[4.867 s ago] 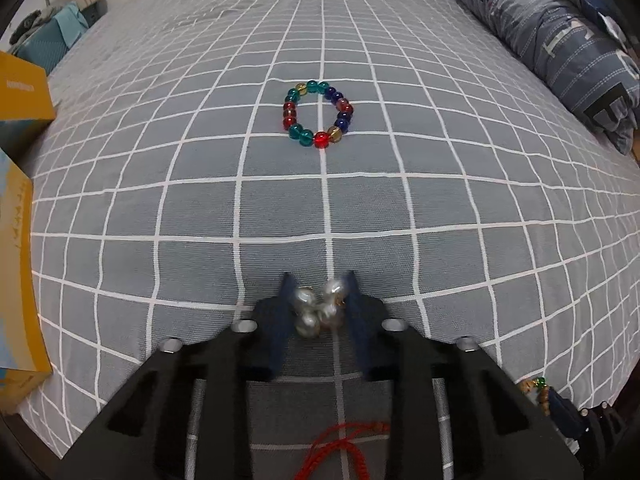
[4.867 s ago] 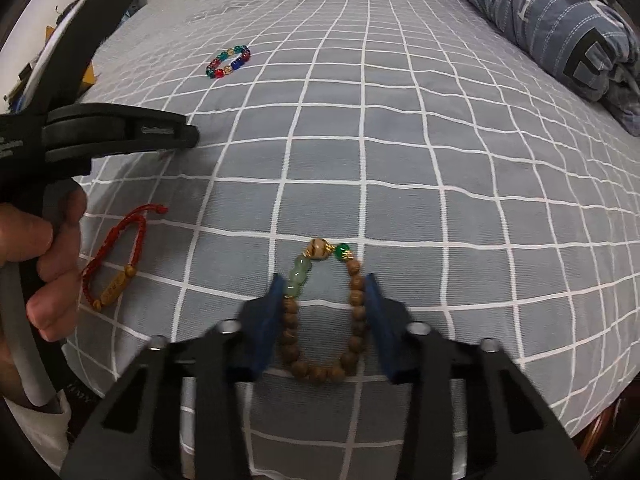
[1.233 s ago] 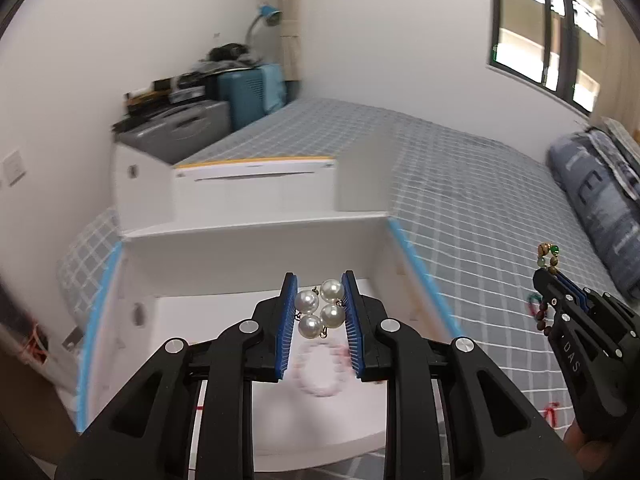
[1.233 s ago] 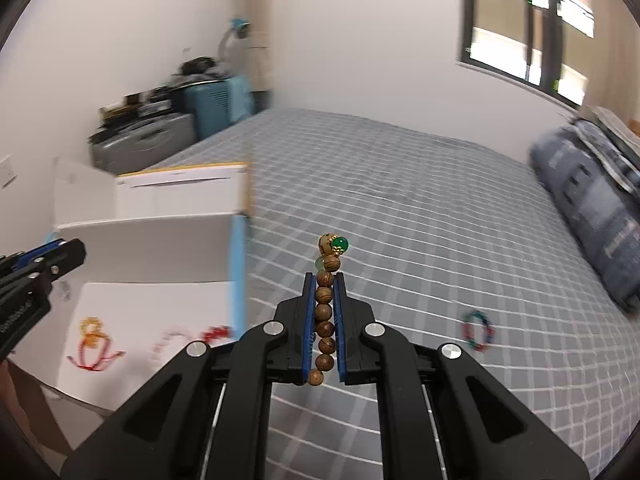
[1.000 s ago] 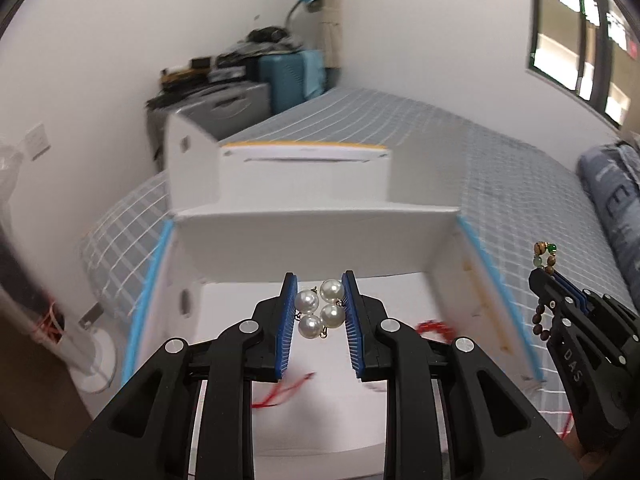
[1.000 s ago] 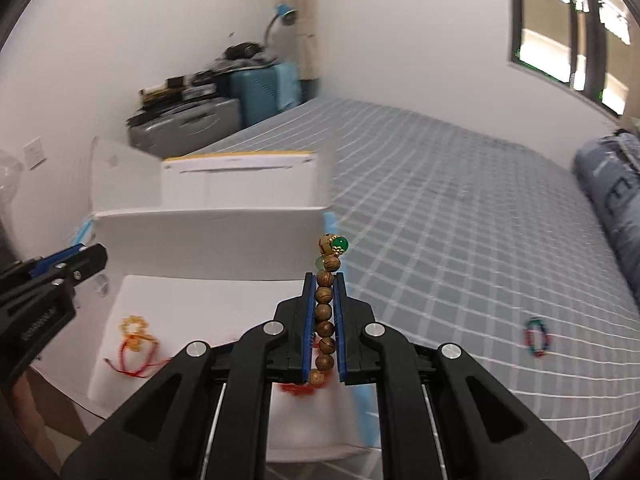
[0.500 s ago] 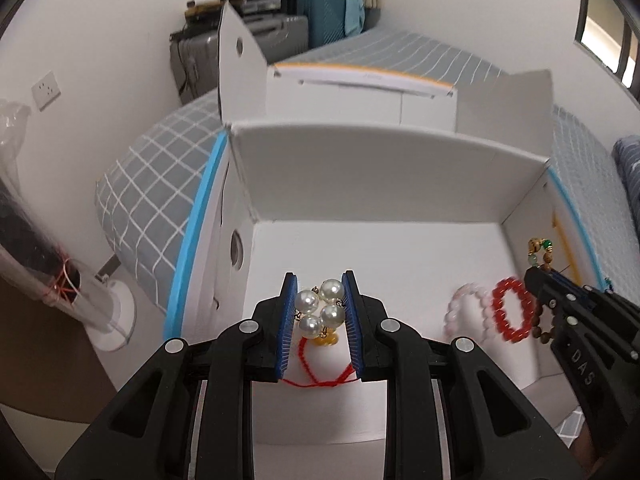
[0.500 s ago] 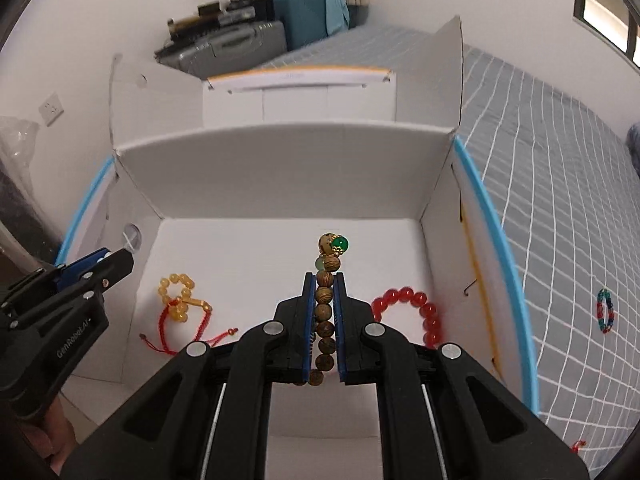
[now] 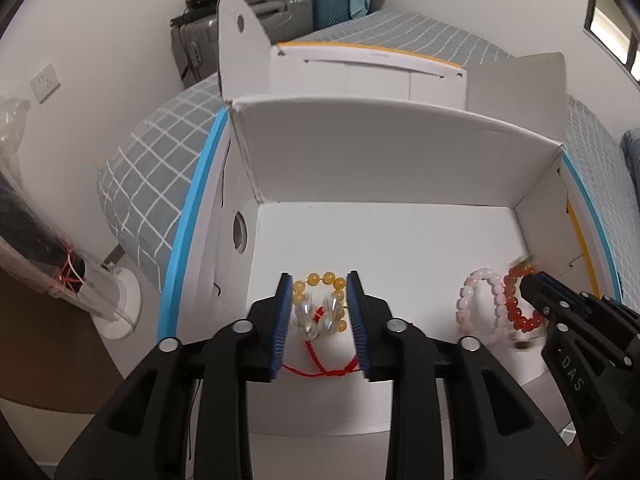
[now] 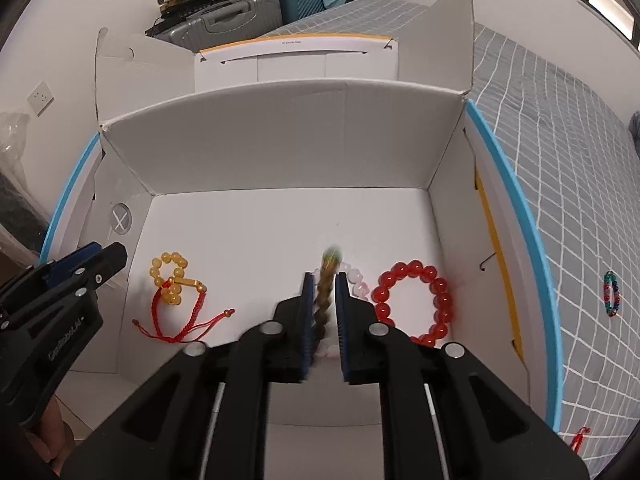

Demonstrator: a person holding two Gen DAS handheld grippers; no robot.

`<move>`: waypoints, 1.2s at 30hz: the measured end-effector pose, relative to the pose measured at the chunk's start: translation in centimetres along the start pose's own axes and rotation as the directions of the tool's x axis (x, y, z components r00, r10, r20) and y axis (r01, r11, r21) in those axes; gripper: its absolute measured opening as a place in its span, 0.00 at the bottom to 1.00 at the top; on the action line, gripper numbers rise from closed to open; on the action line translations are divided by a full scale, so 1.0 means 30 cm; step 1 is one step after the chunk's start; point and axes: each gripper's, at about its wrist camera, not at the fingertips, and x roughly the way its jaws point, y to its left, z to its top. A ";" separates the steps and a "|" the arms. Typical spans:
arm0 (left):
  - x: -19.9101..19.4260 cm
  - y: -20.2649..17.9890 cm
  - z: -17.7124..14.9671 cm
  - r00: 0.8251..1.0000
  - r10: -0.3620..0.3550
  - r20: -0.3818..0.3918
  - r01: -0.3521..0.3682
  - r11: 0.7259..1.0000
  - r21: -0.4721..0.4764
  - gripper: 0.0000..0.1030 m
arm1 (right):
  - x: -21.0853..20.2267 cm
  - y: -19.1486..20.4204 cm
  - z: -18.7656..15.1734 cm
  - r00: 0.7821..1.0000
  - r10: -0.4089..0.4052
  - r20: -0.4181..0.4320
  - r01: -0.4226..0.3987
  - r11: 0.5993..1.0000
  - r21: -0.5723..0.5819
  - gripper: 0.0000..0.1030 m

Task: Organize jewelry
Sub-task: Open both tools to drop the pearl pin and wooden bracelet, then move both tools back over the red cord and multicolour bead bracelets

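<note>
Both grippers hang over an open white cardboard box [image 9: 380, 160]. My left gripper [image 9: 319, 284] is opening; the pearl cluster [image 9: 316, 316] is a blur between its blue pads, clear of both, above a yellow bead bracelet [image 9: 320, 279] on a red cord. My right gripper [image 10: 324, 280] is opening too, with the wooden bead bracelet [image 10: 325, 296] blurred and loose between its pads. On the floor of the box [image 10: 280, 140] lie a red bead bracelet [image 10: 416, 304], a pink one [image 10: 356, 276] and the yellow bead bracelet [image 10: 172, 280].
A multicoloured bead bracelet [image 10: 611, 294] and a red cord piece [image 10: 580, 436] lie on the grey checked bed to the right of the box. The box flaps stand up at the far side. Suitcases [image 9: 248, 20] line the wall; a wrapped stand [image 9: 48, 256] is at left.
Both grippers came from over the bed to above the box and tipped down into it. Their jaws have parted, and the pearls and the wooden bracelet have slipped loose.
</note>
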 end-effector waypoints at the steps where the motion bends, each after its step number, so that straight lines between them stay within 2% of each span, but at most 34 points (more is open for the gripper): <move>1: -0.009 -0.001 0.000 1.000 0.002 0.008 -0.002 1.000 -0.001 0.43 | -0.003 -0.002 0.002 1.000 0.003 0.003 -0.003 1.000 0.004 0.28; 2: -0.017 -0.001 0.000 1.000 0.005 0.014 -0.005 1.000 -0.008 0.52 | -0.013 -0.007 0.002 1.000 0.008 0.013 -0.008 1.000 0.012 0.45; 3: -0.026 0.000 0.000 1.000 0.007 0.020 -0.007 1.000 -0.011 0.55 | -0.025 -0.012 0.003 1.000 0.011 0.027 -0.011 1.000 0.018 0.53; 4: -0.039 -0.001 0.001 0.999 0.013 0.032 -0.013 1.000 -0.009 0.57 | -0.036 -0.016 0.003 0.999 0.009 0.036 -0.010 1.000 0.021 0.56; 6: -0.058 -0.004 0.001 0.998 0.028 0.052 -0.028 1.000 -0.006 0.73 | -0.055 -0.030 0.006 0.999 0.012 0.040 -0.013 0.999 0.036 0.71; 9: -0.094 -0.010 -0.001 0.994 0.057 0.092 -0.058 0.998 0.003 0.82 | -0.095 -0.049 0.012 0.998 -0.007 0.057 0.005 0.999 0.046 0.79; 12: -0.121 -0.014 -0.002 0.993 0.053 0.108 -0.054 0.999 0.002 0.89 | -0.136 -0.064 0.018 0.996 -0.019 0.083 0.015 0.999 0.052 0.86; 21: -0.199 -0.053 -0.015 0.991 0.030 0.129 -0.034 0.999 0.026 0.94 | -0.252 -0.127 -0.004 0.992 -0.047 0.118 0.039 0.996 0.075 0.91; 25: -0.229 -0.103 -0.031 0.992 -0.006 0.124 0.001 0.999 0.042 0.94 | -0.303 -0.180 -0.020 0.989 -0.068 0.132 0.056 0.995 0.087 0.91; 31: -0.270 -0.237 -0.058 0.990 -0.056 0.133 0.041 0.993 0.107 0.94 | -0.370 -0.338 -0.048 0.984 -0.117 0.135 0.098 0.985 0.140 0.91; 36: -0.302 -0.397 -0.090 0.982 -0.145 0.118 0.124 0.977 0.173 0.94 | -0.422 -0.531 -0.091 0.975 -0.173 0.136 0.144 0.969 0.200 0.91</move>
